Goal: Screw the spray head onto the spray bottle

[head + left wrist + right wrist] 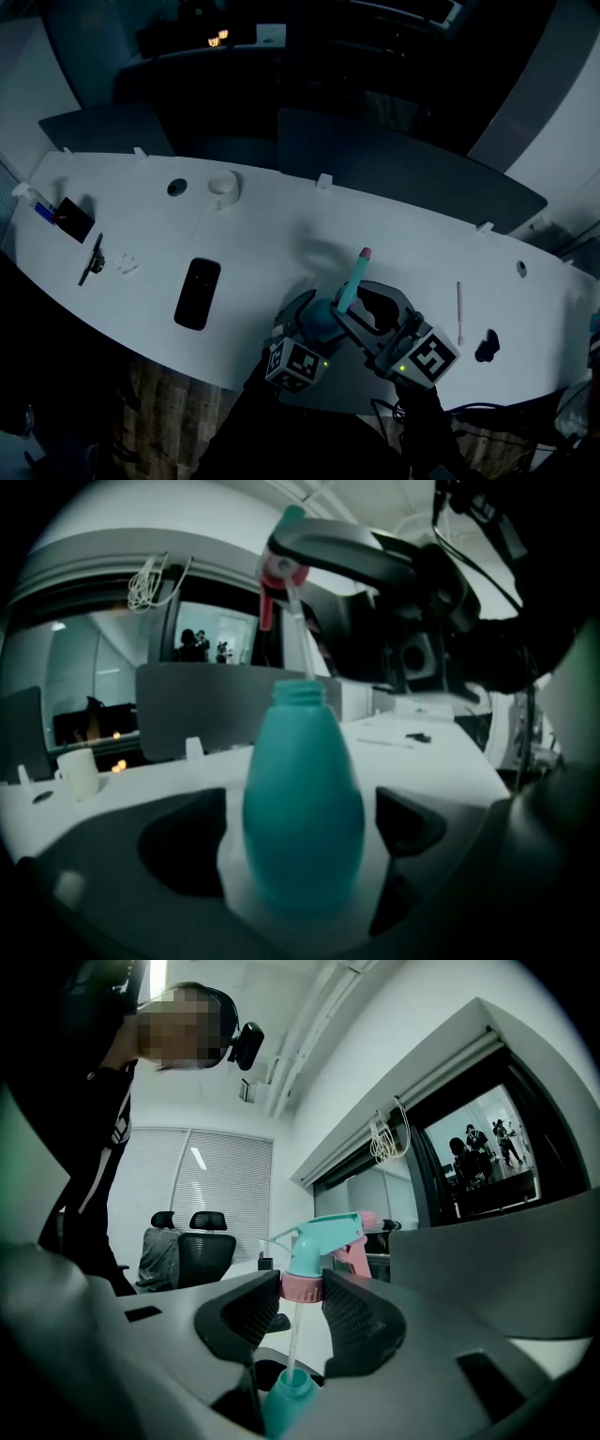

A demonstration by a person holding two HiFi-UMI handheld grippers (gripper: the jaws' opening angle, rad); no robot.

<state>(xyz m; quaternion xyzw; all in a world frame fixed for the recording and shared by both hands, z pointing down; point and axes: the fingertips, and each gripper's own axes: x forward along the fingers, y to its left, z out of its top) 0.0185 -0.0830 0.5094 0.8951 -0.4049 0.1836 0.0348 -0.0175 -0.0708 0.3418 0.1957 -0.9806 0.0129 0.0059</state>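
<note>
Left: our left gripper [300,855] has its fingers clamped low on the spray bottle [302,789], upright at the counter's [281,234] near edge, neck free. Right: our right gripper [302,1288] fingers pinch the spray head [323,1241] collar, its dip tube [292,1340] reaching the neck to line up the threads.

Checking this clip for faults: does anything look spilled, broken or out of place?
Nothing stands out: left tongs hold the bottle, right tongs grip the spray head by its pink collar, tube reaching the neck. No spill.

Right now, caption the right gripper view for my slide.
Right gripper holding teal-and-pink plastic spray head, dip tube at the mouth of the teal plastic bottle.
</note>
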